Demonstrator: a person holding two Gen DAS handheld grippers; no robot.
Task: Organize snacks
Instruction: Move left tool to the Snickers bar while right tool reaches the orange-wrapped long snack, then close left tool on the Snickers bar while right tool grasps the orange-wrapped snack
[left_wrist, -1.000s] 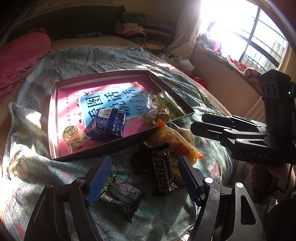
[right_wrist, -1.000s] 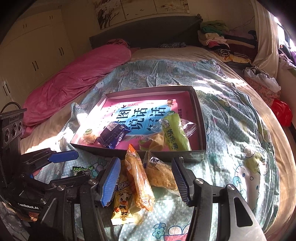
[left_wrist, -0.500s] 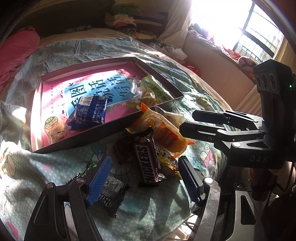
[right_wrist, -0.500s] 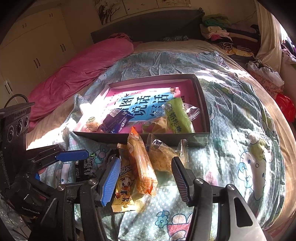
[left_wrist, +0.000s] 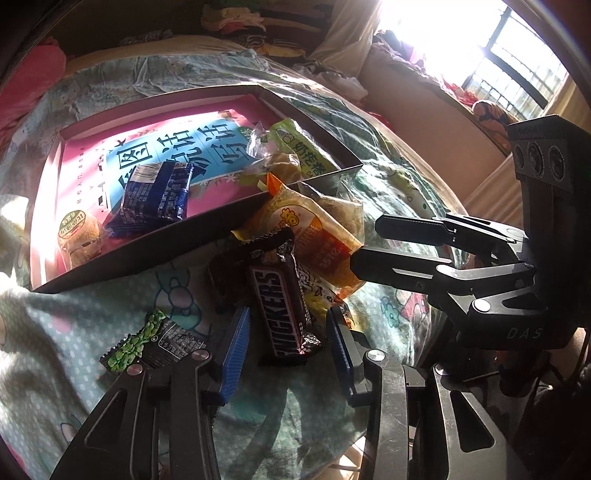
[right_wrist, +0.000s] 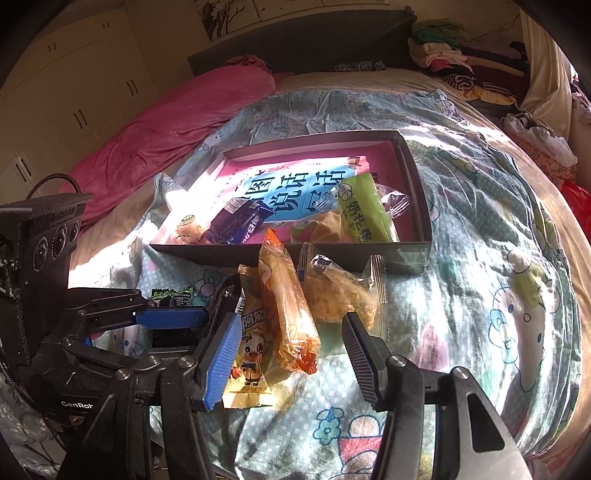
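The step in hand looks like picking up the Snickers (left_wrist: 284, 310) with the left gripper (left_wrist: 286, 354) to carry it into the box (left_wrist: 207, 236). To do it well, the blue pads should meet the bar's long sides near its near end, low enough to catch the bar and not only the wrapper flap. The lift should be straight up, so the orange pack (left_wrist: 314, 236) under the bar's far end is not dragged along. The box wall at 12 o'clock must be cleared before setting down.

The left jaws have just been closing, and the bar lies between them. A sliver of bed cover (left_wrist: 110, 295) still shows either side, so no grip yet.

The right gripper (right_wrist: 291, 354) hangs with its jaws half spread, empty, over the orange pack and a yellow pack (right_wrist: 251, 369).

The green packet (left_wrist: 151, 343) lies at 9 o'clock of the left jaws, on the bed.
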